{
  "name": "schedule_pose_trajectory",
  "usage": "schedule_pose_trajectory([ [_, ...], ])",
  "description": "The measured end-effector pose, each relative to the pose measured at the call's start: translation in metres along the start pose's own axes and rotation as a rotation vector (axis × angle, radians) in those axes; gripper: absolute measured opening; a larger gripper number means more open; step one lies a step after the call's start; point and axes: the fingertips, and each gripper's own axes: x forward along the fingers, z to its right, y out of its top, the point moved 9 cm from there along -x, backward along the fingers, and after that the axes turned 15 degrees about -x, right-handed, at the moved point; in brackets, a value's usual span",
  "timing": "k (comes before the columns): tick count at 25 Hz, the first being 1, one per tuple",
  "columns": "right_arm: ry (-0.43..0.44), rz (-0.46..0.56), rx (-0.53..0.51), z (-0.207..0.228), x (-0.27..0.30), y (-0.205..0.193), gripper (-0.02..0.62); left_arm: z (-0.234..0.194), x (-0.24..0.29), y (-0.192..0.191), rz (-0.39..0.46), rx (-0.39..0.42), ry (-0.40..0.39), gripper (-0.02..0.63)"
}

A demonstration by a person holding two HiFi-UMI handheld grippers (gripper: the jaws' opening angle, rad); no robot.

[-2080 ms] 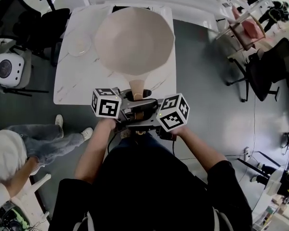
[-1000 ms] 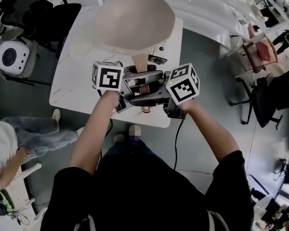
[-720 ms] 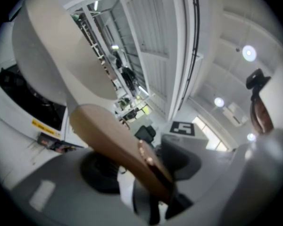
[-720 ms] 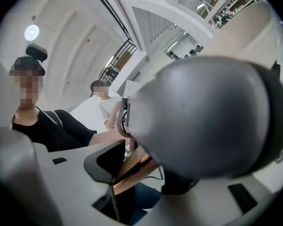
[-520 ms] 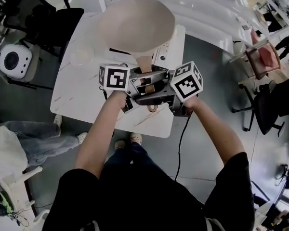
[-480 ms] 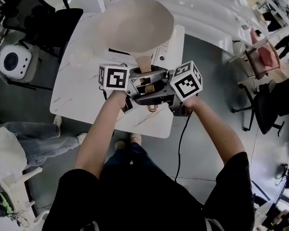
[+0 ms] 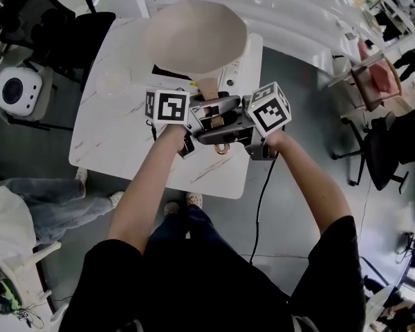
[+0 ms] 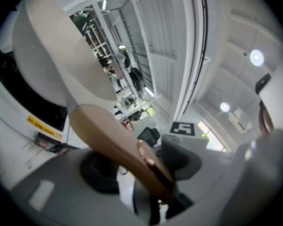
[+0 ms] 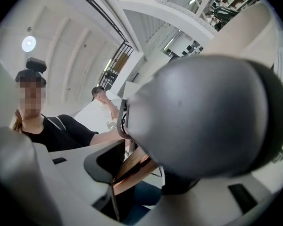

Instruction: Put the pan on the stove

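1. Since the earlier frames, both hand-held grippers and the pan (image 7: 196, 33) have travelled forward over the counter (image 7: 117, 137), and the person's feet now stand at its near edge.
2. The pan, a wide beige bowl, sits over the stove (image 7: 167, 70) at the far side of the counter. Only a dark strip of the stove top and its front panel show under the rim. Whether the base touches the stove I cannot tell.
3. Its tan handle (image 7: 209, 88) points back towards the person, with a metal loop (image 7: 222, 148) at the near end.
4. The left hand-held gripper (image 8: 146, 169) is clamped on the handle, which runs slantwise between its two pads in the left gripper view.
5. The right hand-held gripper (image 9: 136, 173) comes in from the opposite side and is also closed on the handle, which is pinched between its jaws in the right gripper view.
6. In the head view the two grippers face each other across the handle, with the left marker cube (image 7: 167, 107) and the right marker cube (image 7: 268, 109) on the outer sides.
7. A clear round dish (image 7: 114, 80) lies on the counter left of the pan, apart from it.
8. A black cable (image 7: 259, 199) hangs from the right gripper towards the floor.
9. Left of the counter stand a white round appliance (image 7: 12, 92) and a black office chair (image 7: 62, 26). Another person's jeans-clad leg (image 7: 55, 199) shows at the lower left.
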Motion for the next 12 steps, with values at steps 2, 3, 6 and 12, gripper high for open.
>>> schedule_pose_trajectory([
  [2, 0.005, -0.003, 0.007, 0.004, 0.0, -0.001, 0.21, -0.004, 0.001, 0.0, 0.005, -0.009, -0.003, 0.261],
  [3, 0.007, -0.006, 0.008, 0.006, 0.0, -0.002, 0.212, -0.007, 0.002, 0.0, 0.005, -0.011, -0.001, 0.26],
  [6, 0.004, -0.018, 0.01, 0.01, 0.0, -0.006, 0.212, -0.012, 0.003, 0.0, -0.007, -0.004, 0.015, 0.261],
  [12, -0.026, -0.062, 0.012, 0.02, 0.0, -0.015, 0.212, -0.022, 0.007, -0.001, -0.023, 0.007, 0.045, 0.261],
])
